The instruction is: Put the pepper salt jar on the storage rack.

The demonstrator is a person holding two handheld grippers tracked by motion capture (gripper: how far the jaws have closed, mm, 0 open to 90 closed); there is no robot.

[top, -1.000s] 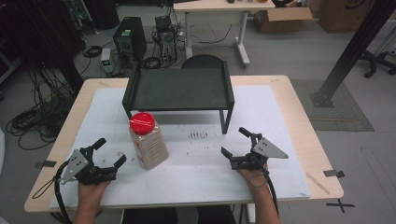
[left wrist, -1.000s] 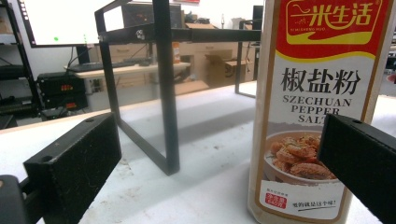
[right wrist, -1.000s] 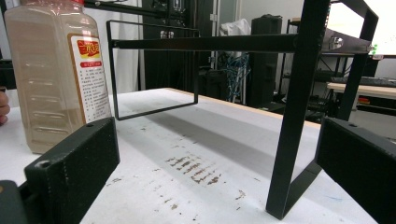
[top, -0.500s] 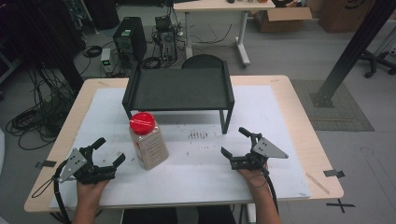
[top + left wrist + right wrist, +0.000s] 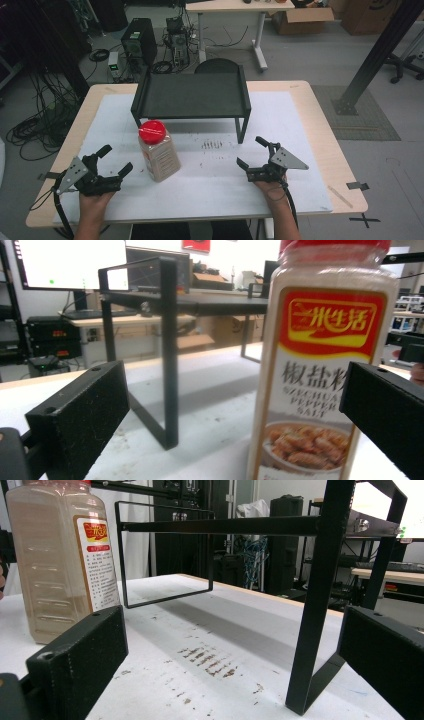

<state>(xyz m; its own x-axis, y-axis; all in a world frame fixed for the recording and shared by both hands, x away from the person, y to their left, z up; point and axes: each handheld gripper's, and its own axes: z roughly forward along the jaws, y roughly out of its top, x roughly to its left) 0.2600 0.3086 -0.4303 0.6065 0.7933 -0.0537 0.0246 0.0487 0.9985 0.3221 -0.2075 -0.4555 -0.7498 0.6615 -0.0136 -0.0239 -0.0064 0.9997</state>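
table [image 5: 310,107] scene was unchanged from a second ago: both grippers, left [image 5: 114,162] and right [image 5: 254,153], rested spread and empty; jar [image 5: 158,151] untouched, nothing begun.

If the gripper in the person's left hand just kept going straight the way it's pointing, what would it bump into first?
Most likely the pepper salt jar. It stands right ahead of the open left gripper, slightly toward one finger. The black metal stand lies farther back. Depth is hard to judge exactly.

Grey floor [image 5: 310,60], cable tangle [image 5: 40,125], desk [image 5: 235,6], cardboard boxes [image 5: 305,20].
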